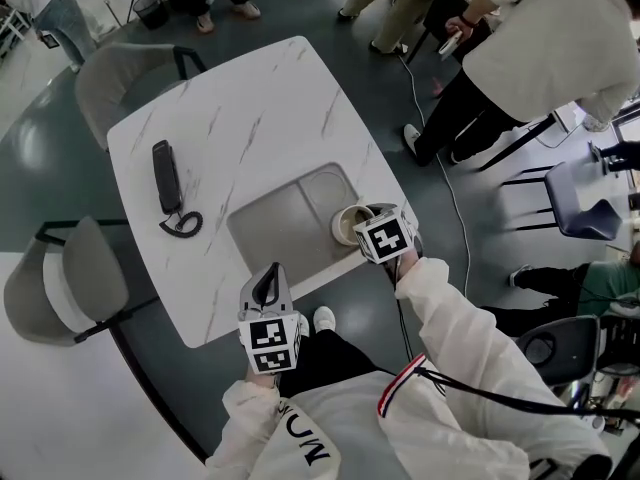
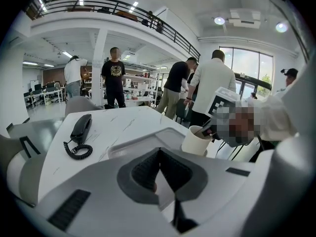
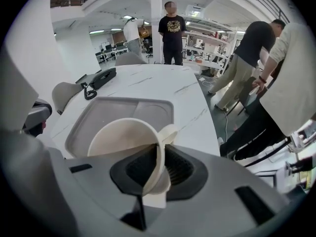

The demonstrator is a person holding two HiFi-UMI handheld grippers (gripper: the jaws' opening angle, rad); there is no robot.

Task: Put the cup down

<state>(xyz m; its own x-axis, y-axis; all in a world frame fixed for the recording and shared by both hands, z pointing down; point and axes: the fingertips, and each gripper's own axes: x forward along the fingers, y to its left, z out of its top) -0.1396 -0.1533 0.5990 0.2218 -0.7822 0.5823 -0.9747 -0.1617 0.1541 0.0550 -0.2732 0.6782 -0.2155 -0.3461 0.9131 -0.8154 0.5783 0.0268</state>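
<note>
A cream cup [image 1: 349,224] with a handle is at the near right corner of the grey tray [image 1: 272,226] on the white marble table [image 1: 250,118]. My right gripper [image 1: 364,228] is shut on the cup's rim, one pad inside and one outside the wall [image 3: 159,154]. From the left gripper view the cup [image 2: 197,140] stands upright at the tray's edge; whether its base rests there I cannot tell. My left gripper [image 1: 268,282] is over the table's front edge, left of the cup, its pads [image 2: 148,169] together and nothing between them.
A black corded phone [image 1: 168,184] lies on the table's left side. Grey chairs stand at the back left [image 1: 130,76] and the left [image 1: 62,280]. Several people [image 1: 540,48] stand beyond the table's right side, with a cable [image 1: 445,183] on the floor.
</note>
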